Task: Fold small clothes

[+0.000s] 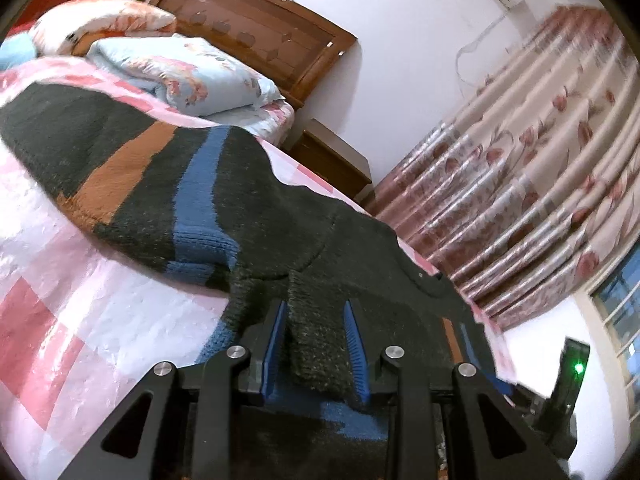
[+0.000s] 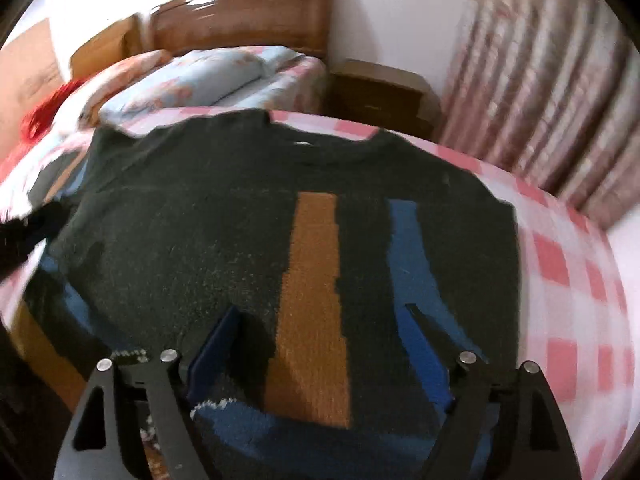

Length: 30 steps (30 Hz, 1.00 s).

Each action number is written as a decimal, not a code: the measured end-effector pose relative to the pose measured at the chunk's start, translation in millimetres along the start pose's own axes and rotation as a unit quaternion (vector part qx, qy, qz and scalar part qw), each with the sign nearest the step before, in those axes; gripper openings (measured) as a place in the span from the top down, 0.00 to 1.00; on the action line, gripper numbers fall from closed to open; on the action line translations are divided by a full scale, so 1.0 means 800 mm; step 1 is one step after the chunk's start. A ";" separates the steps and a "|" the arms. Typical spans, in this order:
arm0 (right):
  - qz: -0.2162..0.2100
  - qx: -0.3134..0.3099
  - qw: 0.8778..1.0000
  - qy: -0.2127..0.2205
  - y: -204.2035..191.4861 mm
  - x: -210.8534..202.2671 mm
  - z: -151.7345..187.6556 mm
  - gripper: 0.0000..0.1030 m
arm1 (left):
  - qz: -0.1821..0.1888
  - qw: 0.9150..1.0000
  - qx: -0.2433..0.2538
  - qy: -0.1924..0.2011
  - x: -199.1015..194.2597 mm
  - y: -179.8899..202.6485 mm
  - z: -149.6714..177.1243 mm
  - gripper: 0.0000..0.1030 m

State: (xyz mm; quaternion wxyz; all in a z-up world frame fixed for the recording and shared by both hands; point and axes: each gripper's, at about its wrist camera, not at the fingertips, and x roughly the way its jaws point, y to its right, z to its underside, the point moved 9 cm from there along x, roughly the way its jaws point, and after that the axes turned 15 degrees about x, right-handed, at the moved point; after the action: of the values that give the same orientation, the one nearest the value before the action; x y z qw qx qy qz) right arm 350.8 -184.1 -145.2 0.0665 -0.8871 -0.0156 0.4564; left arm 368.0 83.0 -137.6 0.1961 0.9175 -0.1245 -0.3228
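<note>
A dark knitted sweater (image 1: pixel 248 208) with an orange stripe and a blue stripe lies on the pink checked bed cover (image 1: pixel 72 312). My left gripper (image 1: pixel 316 308) is shut on a bunched fold of the sweater, the dark knit pinched between its blue pads. In the right wrist view the sweater (image 2: pixel 200 240) spreads flat, collar towards the headboard. My right gripper (image 2: pixel 320 312) is open wide just above the sweater's near part, its jaws either side of the orange stripe (image 2: pixel 312 300), holding nothing.
Folded quilts and pillows (image 1: pixel 188 72) lie at the head of the bed against a wooden headboard (image 1: pixel 256 28). A wooden nightstand (image 1: pixel 332 160) stands beside the bed. Flowered curtains (image 1: pixel 532 160) hang along the right wall.
</note>
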 end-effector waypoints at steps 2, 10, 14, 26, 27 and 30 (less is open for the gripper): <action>0.012 0.012 0.999 0.044 0.004 -0.023 -0.004 0.00 | 0.003 1.000 -0.026 0.011 -0.006 -0.012 -0.002 0.71; -0.010 0.049 0.998 0.030 0.025 -0.006 0.019 0.00 | -0.053 0.964 -0.228 0.127 -0.092 -0.159 -0.020 0.66; 0.004 0.039 0.999 0.035 0.023 -0.007 0.021 0.00 | -0.089 0.943 -0.298 0.114 -0.104 -0.260 -0.022 0.66; -0.007 0.046 0.998 0.042 0.025 -0.015 0.025 0.00 | -0.081 0.928 -0.352 0.096 -0.075 -0.366 -0.078 0.91; -0.010 0.049 0.998 0.047 0.026 -0.017 0.024 0.00 | -0.082 0.928 -0.346 0.108 -0.082 -0.355 -0.082 0.91; -0.036 0.087 0.992 0.079 0.040 -0.034 0.017 0.00 | -0.068 0.947 -0.281 0.142 -0.101 -0.279 -0.113 0.91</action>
State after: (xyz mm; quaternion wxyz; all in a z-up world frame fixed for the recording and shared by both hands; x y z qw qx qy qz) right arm 322.8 -216.5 -135.2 0.1604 -0.9103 -0.0027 0.3816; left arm 387.6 336.1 -127.1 0.4390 0.8679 0.0627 -0.2239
